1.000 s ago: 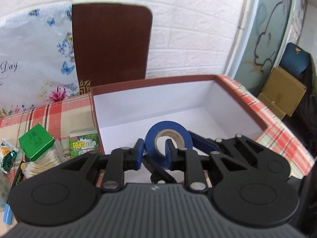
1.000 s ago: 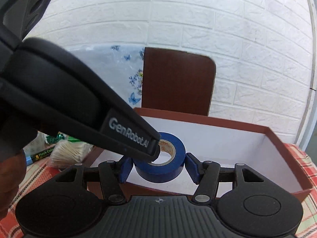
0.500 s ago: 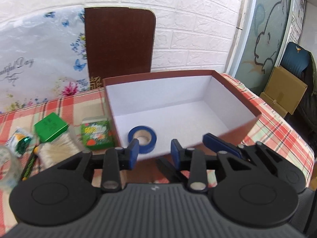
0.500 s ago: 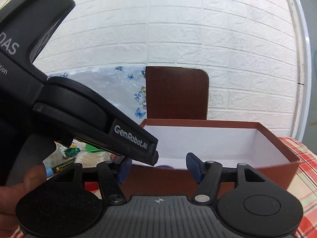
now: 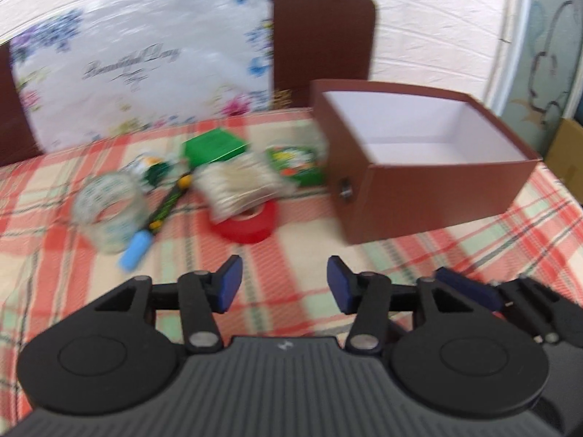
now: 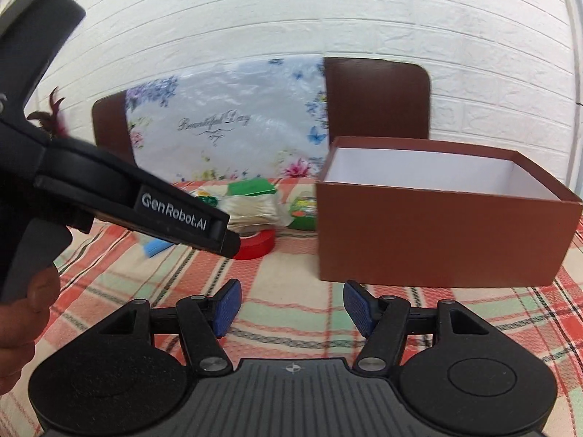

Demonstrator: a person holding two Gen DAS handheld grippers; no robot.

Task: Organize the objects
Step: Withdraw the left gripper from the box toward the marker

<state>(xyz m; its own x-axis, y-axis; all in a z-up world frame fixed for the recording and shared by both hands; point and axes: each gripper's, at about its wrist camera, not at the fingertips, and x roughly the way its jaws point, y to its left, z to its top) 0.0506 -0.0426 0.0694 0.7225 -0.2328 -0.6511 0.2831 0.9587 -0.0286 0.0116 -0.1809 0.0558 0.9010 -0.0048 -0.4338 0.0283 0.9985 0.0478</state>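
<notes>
My left gripper (image 5: 284, 286) hovers over the checked tablecloth, its jaws opening with nothing between them. Ahead of it lie a red tape roll (image 5: 247, 224), a bag of cotton swabs (image 5: 237, 185), a clear tape roll (image 5: 109, 211) and a blue-capped marker (image 5: 136, 253). The brown box (image 5: 430, 196) with a white inside stands to the right; its floor is hidden. My right gripper (image 6: 293, 309) is open and empty, in front of the brown box (image 6: 437, 240). The left gripper's body (image 6: 145, 207) crosses the right wrist view, above the red tape roll (image 6: 255, 244).
A green carton (image 5: 215, 147) and a green packet (image 5: 297, 162) sit behind the swabs. Brown chair backs (image 5: 324, 32) and a flowered plastic sheet (image 5: 145, 65) stand against the white brick wall. A hand (image 6: 22, 309) grips the left tool.
The blue tape was left in the box and is now out of sight. Both grippers drew back from the box; the left one swung toward the pile and widened its jaws.
</notes>
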